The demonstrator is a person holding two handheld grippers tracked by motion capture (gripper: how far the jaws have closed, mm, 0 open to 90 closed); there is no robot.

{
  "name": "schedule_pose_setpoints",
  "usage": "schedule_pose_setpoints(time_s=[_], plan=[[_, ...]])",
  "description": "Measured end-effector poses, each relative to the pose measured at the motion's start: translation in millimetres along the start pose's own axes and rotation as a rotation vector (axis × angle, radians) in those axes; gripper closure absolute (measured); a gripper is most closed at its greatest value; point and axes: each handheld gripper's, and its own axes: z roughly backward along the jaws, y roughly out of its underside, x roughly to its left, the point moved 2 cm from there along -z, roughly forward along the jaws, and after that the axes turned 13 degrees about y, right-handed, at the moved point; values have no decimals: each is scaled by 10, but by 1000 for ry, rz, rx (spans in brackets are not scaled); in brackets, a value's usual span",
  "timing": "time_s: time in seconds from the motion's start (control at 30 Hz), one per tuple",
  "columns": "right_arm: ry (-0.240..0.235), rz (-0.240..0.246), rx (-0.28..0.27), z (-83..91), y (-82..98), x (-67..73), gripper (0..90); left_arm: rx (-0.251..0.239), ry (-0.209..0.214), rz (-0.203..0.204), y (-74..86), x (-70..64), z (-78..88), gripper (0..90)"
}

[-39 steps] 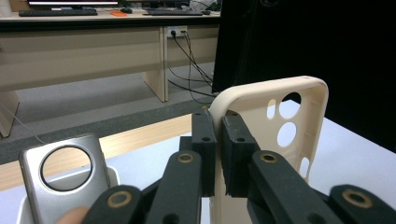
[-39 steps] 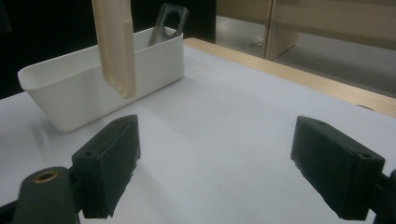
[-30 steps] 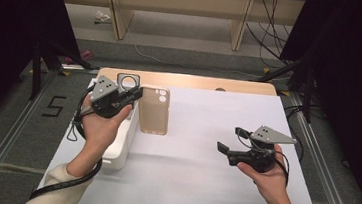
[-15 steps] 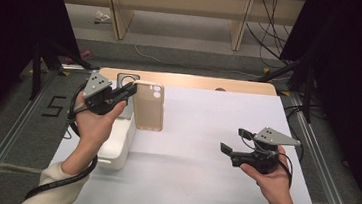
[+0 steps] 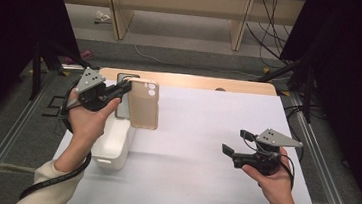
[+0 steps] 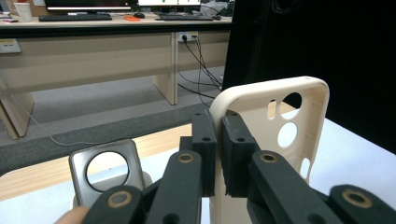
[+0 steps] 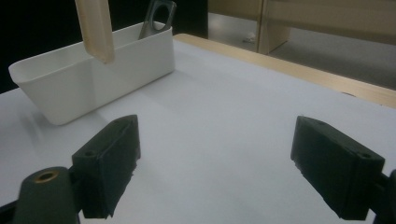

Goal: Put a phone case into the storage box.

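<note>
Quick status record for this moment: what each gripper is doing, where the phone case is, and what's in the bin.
left gripper: shut on the edge of the phone case
phone case: beige, lifted off the table, held roughly upright beside the bin
right gripper: open, nothing between the jaws, held over the bare white table
bin: white, at the table's left side
grey case: dark grey with a round cutout, standing at the bin's far end

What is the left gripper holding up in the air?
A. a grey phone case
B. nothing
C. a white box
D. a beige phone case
D: the left gripper has its jaws pinched on the edge of the beige phone case, lifted off the table.
</note>
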Motion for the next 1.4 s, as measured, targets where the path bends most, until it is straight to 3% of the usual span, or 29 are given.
schedule_pose_setpoints(time_s=[1.07, 1.4], plan=[[6, -9, 4, 65, 47, -42, 168, -6, -23, 0, -66, 190, 142, 849], [4, -20, 7, 77, 68, -52, 169, 12, -21, 0, -49, 254, 122, 849]])
